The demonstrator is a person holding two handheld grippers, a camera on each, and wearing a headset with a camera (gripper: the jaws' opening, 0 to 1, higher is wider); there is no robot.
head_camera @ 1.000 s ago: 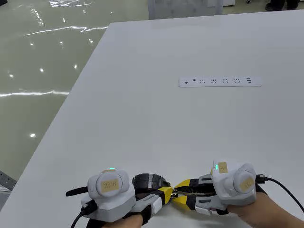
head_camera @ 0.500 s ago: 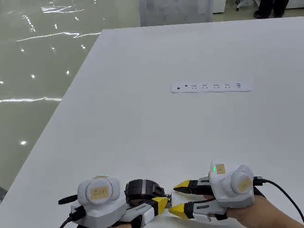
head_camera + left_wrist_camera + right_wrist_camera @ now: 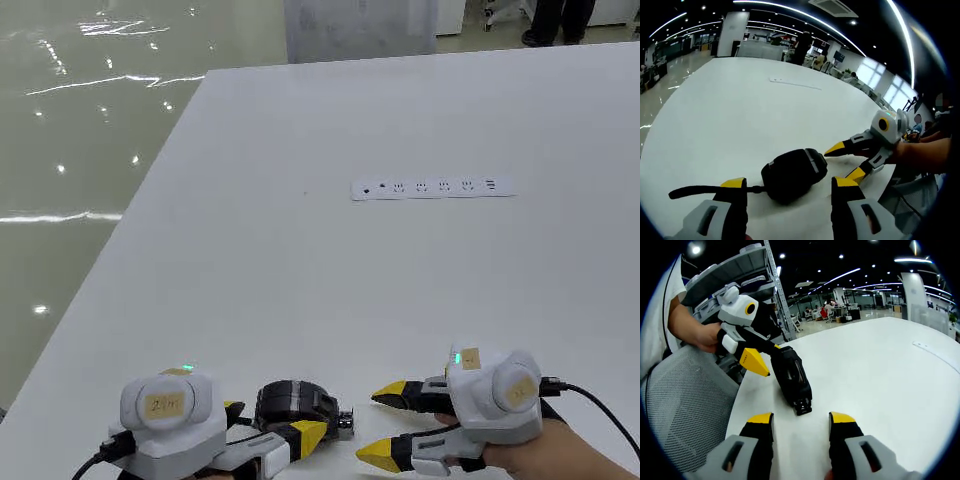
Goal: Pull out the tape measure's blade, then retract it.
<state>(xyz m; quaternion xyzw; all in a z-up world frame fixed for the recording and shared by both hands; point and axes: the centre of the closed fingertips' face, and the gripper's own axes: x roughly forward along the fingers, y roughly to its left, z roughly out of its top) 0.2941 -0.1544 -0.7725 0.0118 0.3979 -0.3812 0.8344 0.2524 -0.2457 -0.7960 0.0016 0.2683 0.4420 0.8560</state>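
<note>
Left gripper (image 3: pixel 788 183) jaws wide, straddling the tape measure (image 3: pixel 295 405) without clamping it. Right gripper (image 3: pixel 382 422) jaws wide, tape measure just ahead. White table (image 3: pixel 300 250) lies open ahead to the power strip (image 3: pixel 432 187). Table edge runs outside the left jaws, glossy floor (image 3: pixel 80 150) beyond.

Well ahead of my right hand-held gripper (image 3: pixel 368 426), a white power strip (image 3: pixel 432 187) lies flat on the white surface (image 3: pixel 300 270). Far to its left, past the surface's edge, glossy floor (image 3: pixel 70 150) reflects lights. A grey mesh chair (image 3: pixel 685 395) stands beside that edge.
</note>
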